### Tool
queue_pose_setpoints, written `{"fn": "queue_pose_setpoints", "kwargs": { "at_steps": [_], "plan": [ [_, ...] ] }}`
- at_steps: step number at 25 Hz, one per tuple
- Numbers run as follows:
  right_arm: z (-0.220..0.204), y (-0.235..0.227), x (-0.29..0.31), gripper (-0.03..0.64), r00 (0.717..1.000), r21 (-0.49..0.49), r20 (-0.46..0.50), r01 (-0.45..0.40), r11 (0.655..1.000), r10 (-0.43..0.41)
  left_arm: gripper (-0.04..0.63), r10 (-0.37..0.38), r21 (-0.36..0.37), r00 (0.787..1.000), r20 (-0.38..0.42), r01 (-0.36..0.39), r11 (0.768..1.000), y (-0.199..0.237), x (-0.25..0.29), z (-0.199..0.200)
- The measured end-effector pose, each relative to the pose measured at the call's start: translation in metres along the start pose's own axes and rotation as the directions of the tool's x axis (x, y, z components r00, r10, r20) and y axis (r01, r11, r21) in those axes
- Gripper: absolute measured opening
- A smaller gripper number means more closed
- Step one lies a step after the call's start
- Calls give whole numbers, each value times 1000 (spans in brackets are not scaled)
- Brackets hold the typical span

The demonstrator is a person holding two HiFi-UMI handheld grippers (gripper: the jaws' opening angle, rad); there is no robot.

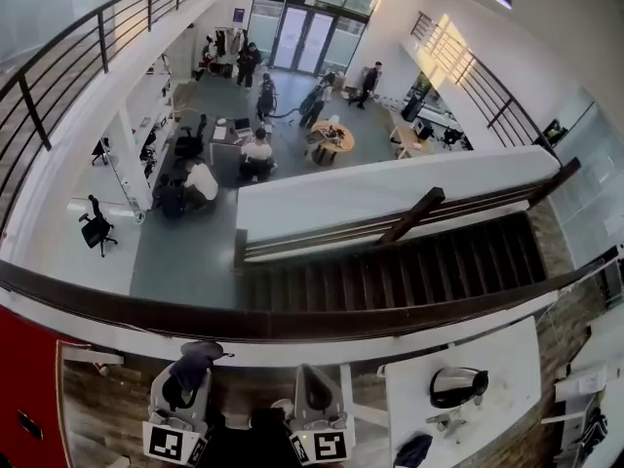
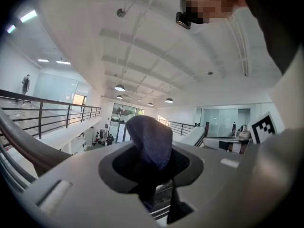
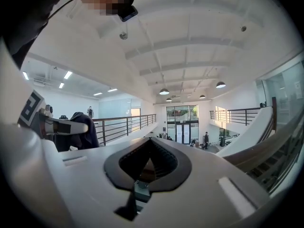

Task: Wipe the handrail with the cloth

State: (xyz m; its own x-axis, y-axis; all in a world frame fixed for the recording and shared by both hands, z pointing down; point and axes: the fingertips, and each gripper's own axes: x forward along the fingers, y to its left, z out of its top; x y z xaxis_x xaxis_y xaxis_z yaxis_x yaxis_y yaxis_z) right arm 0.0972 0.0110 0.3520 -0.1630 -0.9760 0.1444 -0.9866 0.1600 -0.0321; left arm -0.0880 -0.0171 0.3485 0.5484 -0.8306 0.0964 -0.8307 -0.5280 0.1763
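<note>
Left gripper (image 1: 188,380) clamping dark cloth (image 1: 195,359), right gripper (image 1: 311,373) closed empty, both facing handrail (image 1: 292,323).

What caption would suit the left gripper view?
Left tool holding a dark cloth, curved handrail at left, atrium beyond.

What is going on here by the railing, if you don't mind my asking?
A person stands on an upper level above a lobby, with a gripper in each hand. The left gripper is clamped on a dark cloth and sits on the person's side of the dark curved handrail. The cloth does not appear to touch the rail. The right gripper is beside it, with its jaws together on nothing. Wiping does not look to be under way.
</note>
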Motion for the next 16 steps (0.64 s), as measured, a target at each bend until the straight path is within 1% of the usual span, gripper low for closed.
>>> {"fn": "queue_pose_setpoints", "kwargs": {
  "at_steps": [2, 5, 8, 10, 12, 16],
  "plan": [
    [1, 2, 1, 0, 1000, -6, 14, 2, 1000, -2, 121, -14, -12, 1000, 13, 14, 1000, 2, 3, 0],
    [13, 13, 4, 0, 998, -16, 59, -5, 1000, 6, 121, -39, -29, 999, -6, 39, 999, -3, 3, -6],
    [17, 21, 7, 0, 998, -42, 63, -18, 999, 21, 121, -47, -38, 999, 10, 47, 998, -2, 3, 0],
    [13, 23, 9, 0, 999, -69, 47, -24, 997, 27, 121, -45, -32, 998, 35, 46, 998, 1, 3, 7],
    [13, 27, 11, 0, 999, -70, 47, -21, 997, 24, 121, -46, -21, 998, 50, 47, 999, 4, 1, 11],
    [13, 37, 16, 0, 998, -72, 62, -30, 997, 34, 121, -31, 3, 999, 34, 31, 1000, 15, -6, 4]
  ]
}}
